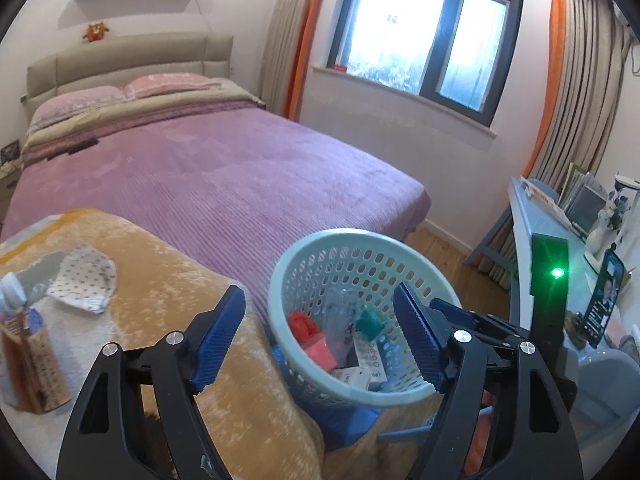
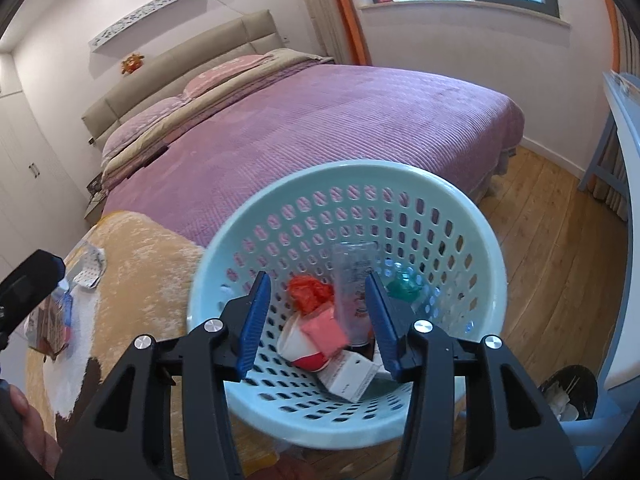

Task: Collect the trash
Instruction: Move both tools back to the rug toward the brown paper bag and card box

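Pale blue basket (image 2: 348, 184) holds the trash: red wad (image 2: 310, 294), pink packet (image 2: 326, 330), clear cup (image 2: 354, 276), white box (image 2: 348, 378); items partly cut off by right gripper (image 2: 318, 322), jaws apart, empty. Left gripper (image 1: 320, 338) jaws wide, empty, right finger overlapping basket. Only left view shows dotted wrapper (image 1: 84, 282) on tan blanket (image 1: 168, 280), blurred carton (image 1: 28, 356); right view shows dark bin (image 2: 568, 394), edge-clipped.
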Demonstrator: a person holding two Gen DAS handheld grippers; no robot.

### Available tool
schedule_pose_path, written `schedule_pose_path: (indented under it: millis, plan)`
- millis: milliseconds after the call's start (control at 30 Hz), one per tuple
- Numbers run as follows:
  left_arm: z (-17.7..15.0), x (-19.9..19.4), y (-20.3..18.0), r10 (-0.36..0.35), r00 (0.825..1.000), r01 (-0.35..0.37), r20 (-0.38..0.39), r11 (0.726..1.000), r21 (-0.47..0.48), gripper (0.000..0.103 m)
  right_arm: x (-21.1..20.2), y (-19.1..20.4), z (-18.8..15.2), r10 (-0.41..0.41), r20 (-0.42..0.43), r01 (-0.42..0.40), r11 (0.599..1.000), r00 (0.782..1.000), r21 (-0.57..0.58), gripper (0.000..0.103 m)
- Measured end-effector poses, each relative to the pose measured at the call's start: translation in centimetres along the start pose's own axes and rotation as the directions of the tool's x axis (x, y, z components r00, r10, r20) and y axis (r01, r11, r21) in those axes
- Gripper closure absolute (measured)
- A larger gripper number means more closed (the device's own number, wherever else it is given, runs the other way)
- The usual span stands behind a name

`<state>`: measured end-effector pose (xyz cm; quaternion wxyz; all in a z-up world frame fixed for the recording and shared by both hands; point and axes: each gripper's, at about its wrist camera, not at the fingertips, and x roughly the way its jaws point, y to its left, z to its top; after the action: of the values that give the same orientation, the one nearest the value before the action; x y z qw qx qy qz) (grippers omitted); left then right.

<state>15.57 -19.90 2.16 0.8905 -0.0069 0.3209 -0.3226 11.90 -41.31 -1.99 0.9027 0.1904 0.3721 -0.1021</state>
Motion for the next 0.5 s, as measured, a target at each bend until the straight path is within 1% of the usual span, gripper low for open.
schedule_pose_path:
  millis: [167, 233, 267, 400, 500]
  plan:
    - [-0.5, -3.9, 1.2, 0.014, 0.998, -0.013, 0.060, 1.000, -0.021, 0.026, -1.3, 2.5, -0.2, 0.041, 0.010, -0.041, 0.999, 0.999, -0.028, 0.057]
    - [-0.7, -5.6, 2.2, 0.030, 0.996, -0.027, 0.084, 0.999, -0.039, 0.025, -1.8, 3.6, -0.4, 0.061, 0.015, -0.060, 0.997, 0.998, -0.043, 0.053]
    - [-0.8, -6.2, 2.6, 0.042, 0.995, -0.038, 0.094, 0.998, -0.047, 0.025, -2.1, 4.3, -0.5, 0.066, 0.021, -0.064, 0.996, 0.998, -0.054, 0.051]
    - [-2.0, -9.8, 4.8, 0.099, 0.984, -0.085, 0.146, 0.991, -0.099, 0.025, -3.1, 7.4, -0.8, 0.103, 0.031, -0.100, 0.990, 0.994, -0.102, 0.050]
    - [-3.0, -12.6, 7.3, 0.157, 0.971, -0.129, 0.180, 0.979, -0.157, 0.025, -3.7, 9.8, -1.5, 0.135, 0.034, -0.129, 0.980, 0.990, -0.152, 0.046]
